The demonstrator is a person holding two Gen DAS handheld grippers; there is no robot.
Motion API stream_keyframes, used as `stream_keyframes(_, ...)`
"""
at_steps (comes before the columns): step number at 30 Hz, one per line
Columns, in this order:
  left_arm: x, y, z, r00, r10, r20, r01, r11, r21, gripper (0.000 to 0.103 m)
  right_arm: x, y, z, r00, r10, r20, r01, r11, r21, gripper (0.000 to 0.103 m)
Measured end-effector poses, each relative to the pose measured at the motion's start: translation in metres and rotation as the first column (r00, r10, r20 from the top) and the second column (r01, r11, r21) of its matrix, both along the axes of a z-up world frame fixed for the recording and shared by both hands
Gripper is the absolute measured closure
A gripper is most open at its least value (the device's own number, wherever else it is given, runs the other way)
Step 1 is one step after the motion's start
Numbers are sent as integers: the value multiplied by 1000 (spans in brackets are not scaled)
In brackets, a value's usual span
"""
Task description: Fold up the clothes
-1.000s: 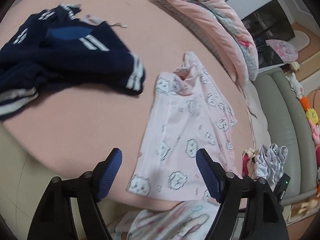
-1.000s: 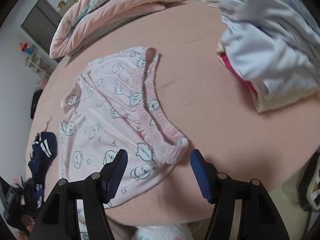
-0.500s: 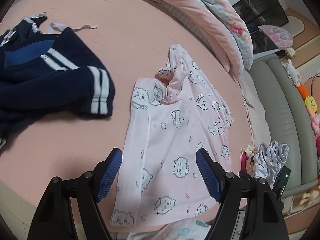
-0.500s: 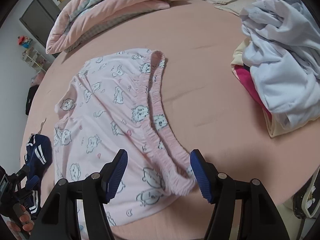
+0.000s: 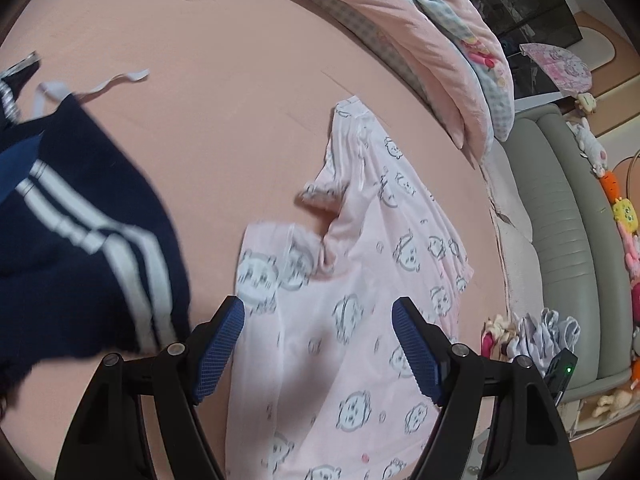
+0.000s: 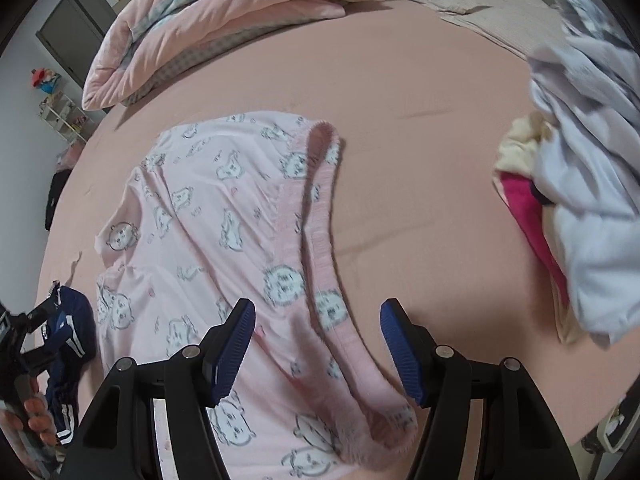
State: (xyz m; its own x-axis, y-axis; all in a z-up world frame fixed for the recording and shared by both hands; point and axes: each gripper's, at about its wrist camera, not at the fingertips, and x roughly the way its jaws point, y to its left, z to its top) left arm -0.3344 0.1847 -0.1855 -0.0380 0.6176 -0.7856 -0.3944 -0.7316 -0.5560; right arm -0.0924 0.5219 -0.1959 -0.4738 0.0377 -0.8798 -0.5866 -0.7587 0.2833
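Pale pink pyjama trousers point(image 5: 360, 280) printed with cartoon faces lie spread on the pink bed sheet point(image 5: 224, 92). In the left wrist view my left gripper point(image 5: 318, 344) hangs open just above the leg end, nothing between its blue pads. In the right wrist view the trousers point(image 6: 208, 216) show their ribbed pink waistband point(image 6: 320, 208); my right gripper point(image 6: 318, 344) is open over the near end of that waistband. The left gripper point(image 6: 16, 332), held by a hand, shows at the lower left edge of the right wrist view.
A navy garment with white stripes point(image 5: 80, 232) lies left of the trousers. A folded pink quilt point(image 6: 208, 20) sits at the far side of the bed. A heap of white, yellow and magenta clothes point(image 6: 580, 200) lies at the right. A grey sofa point(image 5: 568, 232) stands beyond the bed edge.
Both grippers have moved forward and lower over the trousers: the left from the bed edge onto the leg end, the right up to the waistband. Both have stayed open.
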Motion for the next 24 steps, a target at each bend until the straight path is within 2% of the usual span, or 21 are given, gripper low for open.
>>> stream_keyframes(14,-48,35,-30,990,-2,143,-8,998,65,28,-36,24,-6,1000,10,4,-10,1000,-15,38)
stream_keyframes(20,-74,39,-52,954,45,298,-103,978,181,28,-59,38,-14,1000,19,0,-19,999,-35,38)
stream_keyframes(24,-85,40,-59,937,73,342,-146,970,192,28,-77,41,-15,999,35,2,-35,999,-20,38)
